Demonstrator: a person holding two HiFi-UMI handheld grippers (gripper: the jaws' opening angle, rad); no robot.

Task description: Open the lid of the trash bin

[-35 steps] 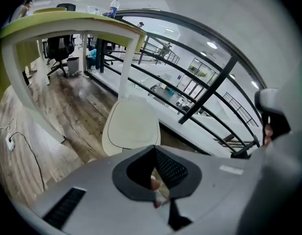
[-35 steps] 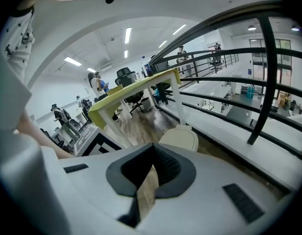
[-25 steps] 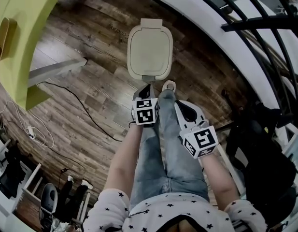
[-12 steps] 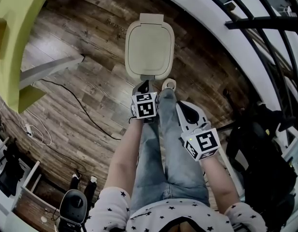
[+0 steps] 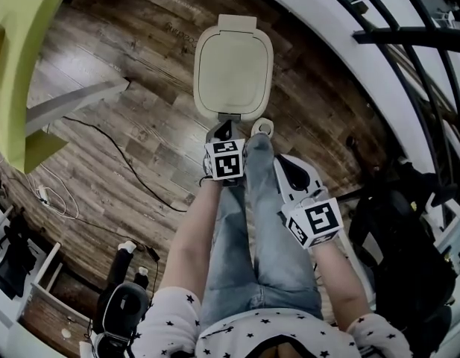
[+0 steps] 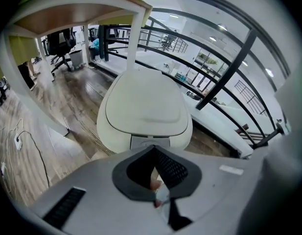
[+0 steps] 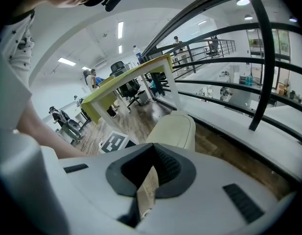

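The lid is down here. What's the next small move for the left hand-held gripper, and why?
Probably ease the left hand-held gripper forward to the grey tab at the front edge of the lid: its jaws are together and empty, just short of the tab, and the lid lies shut.

Two hand-held grippers, lowered ahead of the body.
Left gripper [image 5: 223, 131] forward, jaws together on nothing; right gripper [image 5: 283, 164] set back, jaws likewise together; left forearm [image 5: 194, 237] and right forearm [image 5: 340, 278] bare, extended.
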